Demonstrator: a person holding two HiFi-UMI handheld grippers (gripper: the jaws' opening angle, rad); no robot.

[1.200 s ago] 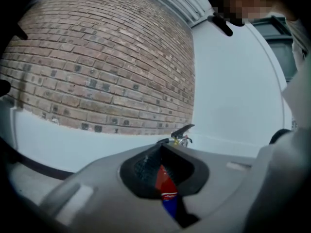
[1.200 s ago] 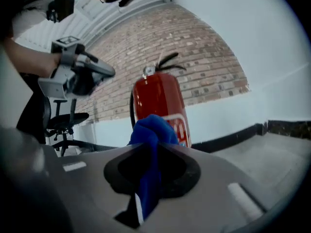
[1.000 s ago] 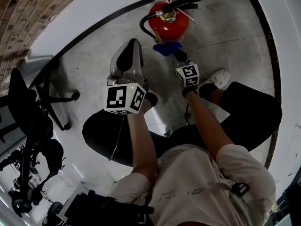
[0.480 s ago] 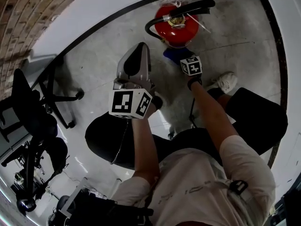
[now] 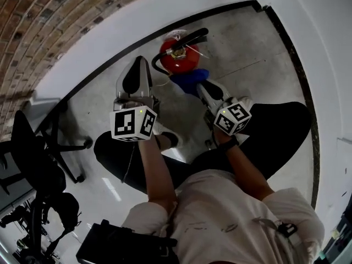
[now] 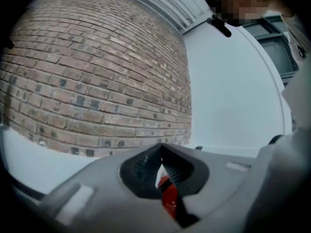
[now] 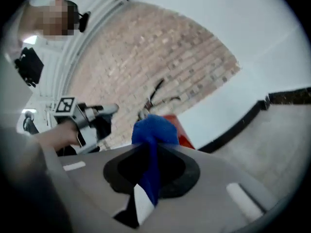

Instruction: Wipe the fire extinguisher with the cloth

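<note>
Nearest the camera: a black bag on the floor at the person's left and bent knees in black trousers. A white shoe sits between the knees.

The left gripper is held up left of centre, pointing at the wall. Its jaws are together bar a thin slit, with nothing between them. In the left gripper view, the red of the fire extinguisher shows through that slit.

The right gripper is clamped on the blue cloth. In the right gripper view the cloth runs down between the closed jaws and bunches out past the tips. That bunch covers part of the extinguisher behind it.

The fire extinguisher stands on the grey floor near the wall, beyond both grippers. The cloth is at its near side, right of centre. Touching or just beside it, I can't tell which.

The extinguisher's black hose loops out on the left-gripper side. Its black lever lies across the top.

A black office chair is well off to the left, apart from everything else.

Farthest out, a black skirting strip runs along a white wall base, with the brick wall above it.
</note>
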